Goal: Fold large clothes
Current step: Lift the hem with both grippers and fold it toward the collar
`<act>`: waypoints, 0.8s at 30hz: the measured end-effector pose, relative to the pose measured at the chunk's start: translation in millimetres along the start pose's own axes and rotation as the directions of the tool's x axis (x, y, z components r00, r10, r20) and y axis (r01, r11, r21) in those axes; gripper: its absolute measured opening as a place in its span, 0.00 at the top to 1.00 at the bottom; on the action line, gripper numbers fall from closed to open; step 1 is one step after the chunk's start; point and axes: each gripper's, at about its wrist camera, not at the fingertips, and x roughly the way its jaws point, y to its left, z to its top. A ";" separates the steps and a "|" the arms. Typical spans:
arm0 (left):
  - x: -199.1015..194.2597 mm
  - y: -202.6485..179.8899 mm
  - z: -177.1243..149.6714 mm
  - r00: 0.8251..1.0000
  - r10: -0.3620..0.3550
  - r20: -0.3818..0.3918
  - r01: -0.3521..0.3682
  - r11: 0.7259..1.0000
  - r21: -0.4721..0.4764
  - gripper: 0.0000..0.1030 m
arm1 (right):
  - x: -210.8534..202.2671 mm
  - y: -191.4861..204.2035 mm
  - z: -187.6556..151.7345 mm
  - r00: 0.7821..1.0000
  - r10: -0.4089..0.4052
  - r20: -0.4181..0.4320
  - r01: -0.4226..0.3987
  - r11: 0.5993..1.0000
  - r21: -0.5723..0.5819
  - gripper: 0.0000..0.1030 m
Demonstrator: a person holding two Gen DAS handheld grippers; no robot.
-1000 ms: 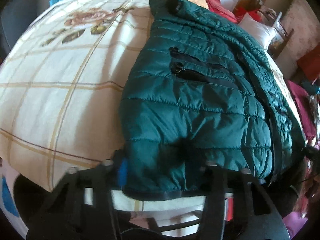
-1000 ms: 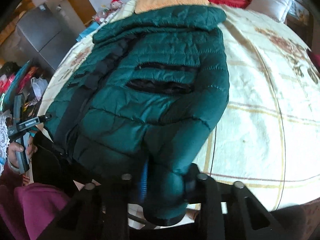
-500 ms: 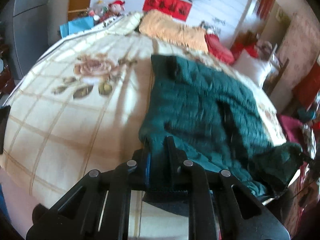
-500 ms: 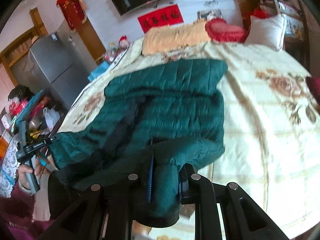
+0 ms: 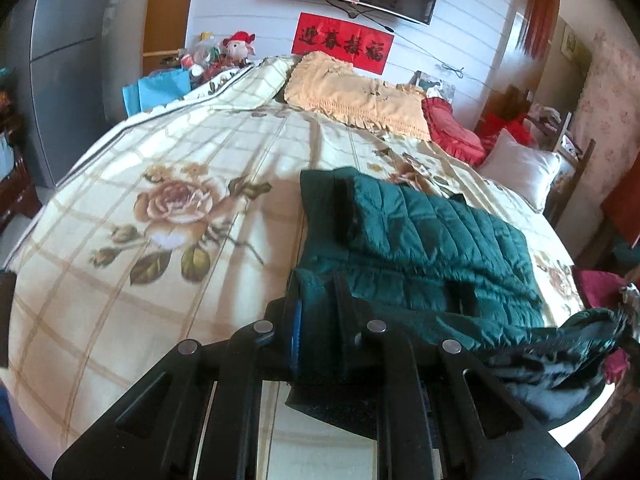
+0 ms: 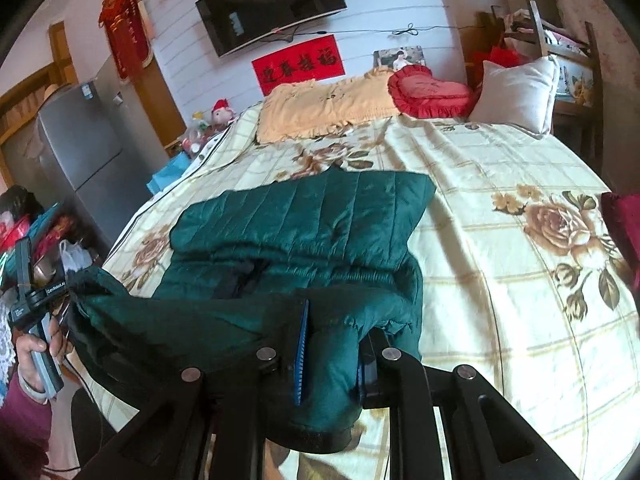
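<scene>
Green quilted jacket (image 5: 432, 248) lies on the bed (image 5: 168, 208), near hem lifted. Left gripper (image 5: 318, 332) fingers clamp the hem's left corner; right gripper (image 6: 332, 344) fingers clamp its right corner.

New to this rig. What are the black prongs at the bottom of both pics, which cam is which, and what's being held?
The black prongs are two-finger grippers that a person holds, one in each hand; no robot arm. Each picture comes from a fisheye camera on a gripper, looking forward along its fingers. In the left wrist view the left gripper is clamped on the hem of a green quilted jacket. In the right wrist view the right gripper pinches another part of that jacket, whose far part lies on a bed with a floral cover. Pillows sit at the far end.
</scene>
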 end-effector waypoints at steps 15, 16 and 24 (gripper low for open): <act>44.8 -30.0 53.6 0.993 0.092 0.078 -0.096 0.994 0.054 0.87 | 41.3 -18.0 55.6 0.998 -0.061 0.029 0.061 0.998 0.023 0.84; 50.0 -31.3 56.4 0.992 0.100 0.075 -0.104 0.993 0.056 0.87 | 45.2 -19.1 58.6 0.997 -0.070 0.029 0.069 0.997 0.023 0.84; 82.2 -37.2 71.4 0.985 0.152 0.078 -0.156 0.986 0.055 0.87 | 79.0 -31.7 77.7 0.991 -0.136 0.014 0.135 0.991 0.021 0.84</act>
